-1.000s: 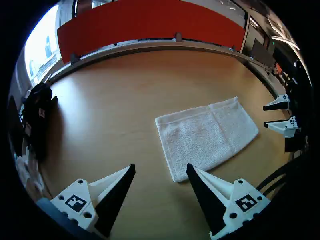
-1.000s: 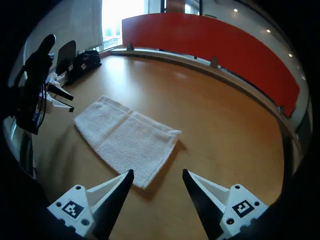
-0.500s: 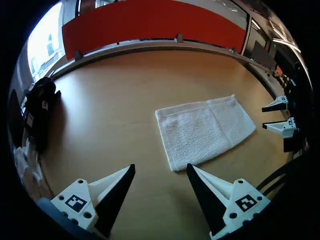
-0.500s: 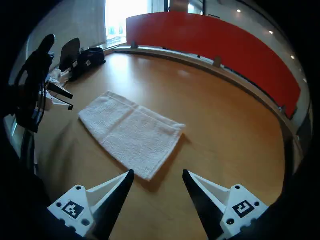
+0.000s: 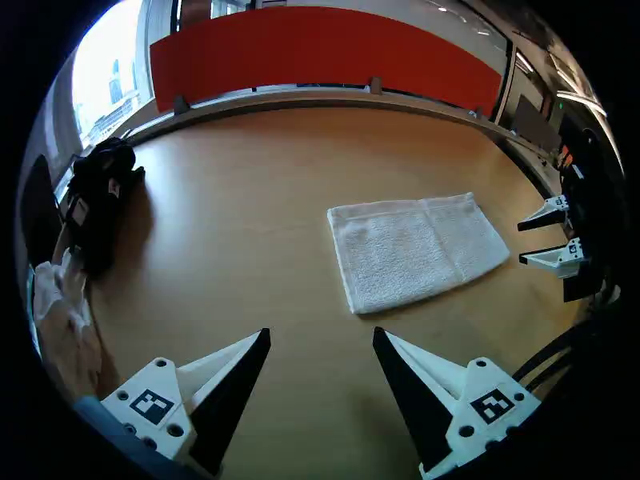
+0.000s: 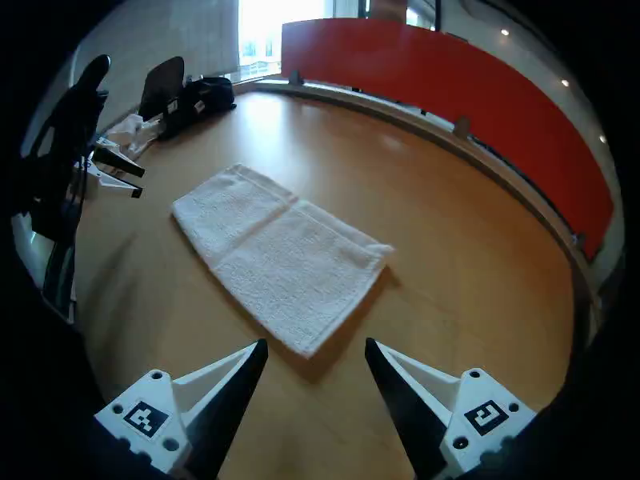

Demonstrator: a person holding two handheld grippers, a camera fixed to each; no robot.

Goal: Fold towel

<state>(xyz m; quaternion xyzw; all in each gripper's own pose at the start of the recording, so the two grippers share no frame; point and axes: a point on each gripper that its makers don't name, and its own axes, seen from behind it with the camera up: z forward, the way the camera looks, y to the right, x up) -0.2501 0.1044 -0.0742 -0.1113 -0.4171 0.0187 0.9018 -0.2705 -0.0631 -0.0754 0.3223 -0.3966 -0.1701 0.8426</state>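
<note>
Left gripper [image 5: 320, 333]: jaws wide open, nothing between them, bare desk [image 5: 240, 216] under the tips. Right gripper [image 6: 314, 342]: jaws open too, holding nothing. Towel [image 5: 416, 250] is white, folded into a flat rectangle with one crease line across it, and lies on the desk roughly mid-surface. In the left gripper view it sits ahead and to the right of the left fingers, clearly apart from them. In the right gripper view its near corner points at the gap between the right fingers, just ahead of the tips, with no contact visible. The two grippers are on opposite sides of the towel: the right one shows at the right edge of the left gripper view, near the towel's short end, fingers spread. The left one shows at the left edge of the right gripper view, also spread. Farther out, a black bag [image 5: 100, 188] sits by the desk's edge, with something pale and crumpled beside it, can't tell what. A red partition [image 5: 320, 56] runs along the far edge, with a bright window [image 5: 104, 76] past it.
</note>
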